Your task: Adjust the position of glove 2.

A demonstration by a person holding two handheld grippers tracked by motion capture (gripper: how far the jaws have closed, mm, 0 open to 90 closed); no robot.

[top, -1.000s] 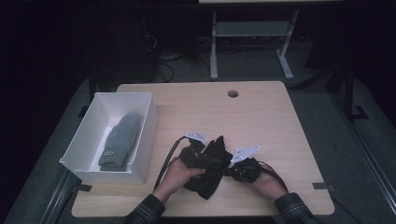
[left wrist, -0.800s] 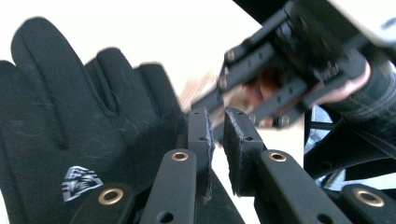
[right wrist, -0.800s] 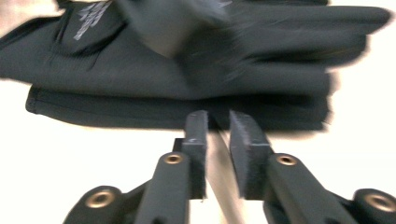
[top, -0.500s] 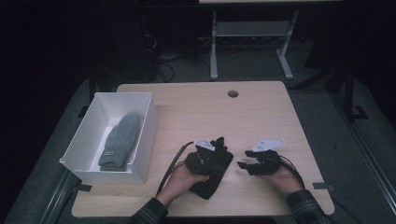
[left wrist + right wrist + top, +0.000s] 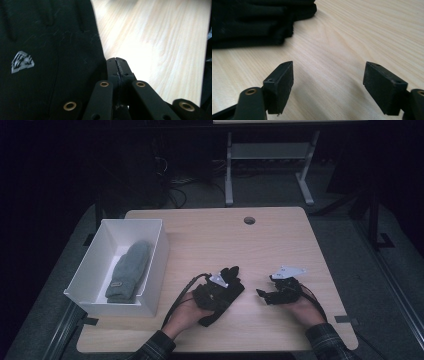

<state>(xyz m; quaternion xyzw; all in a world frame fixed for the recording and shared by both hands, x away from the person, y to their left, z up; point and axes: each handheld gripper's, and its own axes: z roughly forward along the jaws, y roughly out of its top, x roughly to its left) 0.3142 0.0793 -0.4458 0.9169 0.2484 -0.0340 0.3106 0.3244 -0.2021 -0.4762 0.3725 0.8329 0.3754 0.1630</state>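
A black glove (image 5: 214, 316) with a small grey logo (image 5: 22, 62) lies flat on the wooden table near its front edge. My left gripper (image 5: 229, 284) rests over the glove. Its jaws are shut tight, tips (image 5: 116, 62) right at the glove's edge (image 5: 50, 50), and I see no fabric between them. My right gripper (image 5: 260, 293) sits to the right of the glove, apart from it. Its jaws have just been opening and are open (image 5: 328, 75) over bare wood, with the glove (image 5: 249, 22) lying beyond them.
A white box (image 5: 161, 251) at the table's left holds a grey mitten (image 5: 129, 270). A round cable hole (image 5: 249, 220) sits near the far edge of the table (image 5: 280, 245). A metal stand's legs rise on the floor behind.
My right gripper let go of the glove, drew away to the right and opened. The glove settled flat under the left gripper, which stayed put.
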